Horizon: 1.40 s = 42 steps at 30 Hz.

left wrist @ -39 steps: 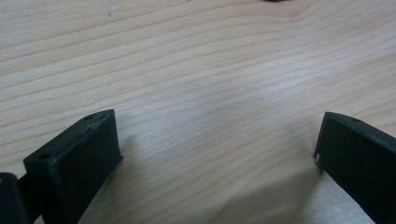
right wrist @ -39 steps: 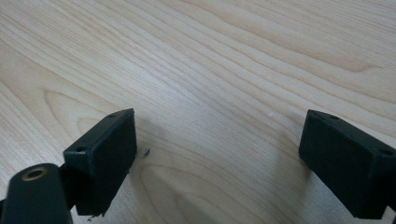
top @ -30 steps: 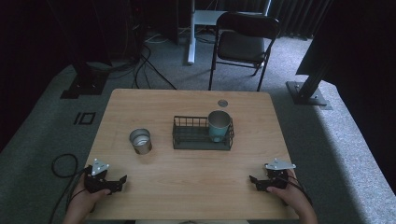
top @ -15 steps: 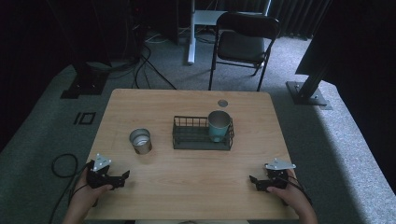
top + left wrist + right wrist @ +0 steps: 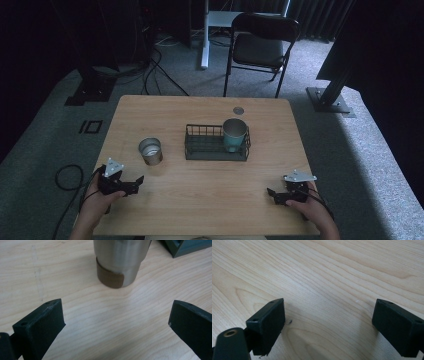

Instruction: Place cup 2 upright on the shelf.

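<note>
Pale wood grain covers the desk, on which two cups and one wire basket are counted. One steel cup is stood upright on the bare wood at the left of the desk, apart from the basket, and its inside cannot be made out from the high view. In the left gripper view the same steel cup is seen close ahead of the jaws, with a brown band around its foot. The dark wire basket is set near the middle of the desk, and one teal cup is held upright in its right end; the rest of the basket appears bare. A small round grey disc lies behind the basket near the far edge.

Two grippers are counted, one in each hand. The left gripper is held low over the near left part of the desk, just short of the steel cup, its jaws spread wide with nothing between them. The right gripper is rested near the front right corner, well apart from both cups, its jaws likewise wide apart over bare wood.

One folding chair is stood on the carpet beyond the desk.
</note>
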Each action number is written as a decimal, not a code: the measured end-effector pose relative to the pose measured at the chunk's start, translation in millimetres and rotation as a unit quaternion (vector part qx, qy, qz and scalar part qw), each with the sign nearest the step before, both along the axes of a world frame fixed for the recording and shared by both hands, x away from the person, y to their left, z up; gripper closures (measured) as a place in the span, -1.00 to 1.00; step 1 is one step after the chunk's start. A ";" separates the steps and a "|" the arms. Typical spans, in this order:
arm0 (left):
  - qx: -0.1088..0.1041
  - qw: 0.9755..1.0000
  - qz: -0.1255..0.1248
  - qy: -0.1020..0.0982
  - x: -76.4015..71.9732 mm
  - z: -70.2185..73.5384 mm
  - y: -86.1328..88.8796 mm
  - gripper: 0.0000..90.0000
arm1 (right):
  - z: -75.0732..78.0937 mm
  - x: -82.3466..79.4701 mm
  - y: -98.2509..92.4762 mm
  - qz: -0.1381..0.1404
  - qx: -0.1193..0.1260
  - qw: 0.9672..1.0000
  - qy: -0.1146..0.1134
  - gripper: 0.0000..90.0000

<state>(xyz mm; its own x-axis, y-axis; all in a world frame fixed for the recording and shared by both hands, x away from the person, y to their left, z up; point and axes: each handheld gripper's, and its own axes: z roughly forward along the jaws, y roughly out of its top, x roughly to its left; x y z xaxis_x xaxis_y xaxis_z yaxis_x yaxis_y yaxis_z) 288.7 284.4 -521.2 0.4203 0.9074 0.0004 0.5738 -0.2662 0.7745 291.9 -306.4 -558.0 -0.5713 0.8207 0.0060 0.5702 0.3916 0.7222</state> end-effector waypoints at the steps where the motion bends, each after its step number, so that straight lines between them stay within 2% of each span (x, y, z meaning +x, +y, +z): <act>1: -0.001 1.000 0.000 -0.002 1.1 0.3 -0.8 -0.98 | 0.0 0.0 0.0 0.000 0.000 1.000 0.000 -0.76; 22: -0.025 0.999 0.001 -0.042 23.7 9.9 -14.2 -0.98 | 0.0 0.0 0.0 0.000 0.000 1.000 0.000 -0.76; 42: -0.029 0.998 0.000 -0.058 47.0 15.7 -27.1 -0.98 | 0.1 0.0 0.0 0.000 0.000 1.000 0.000 -0.76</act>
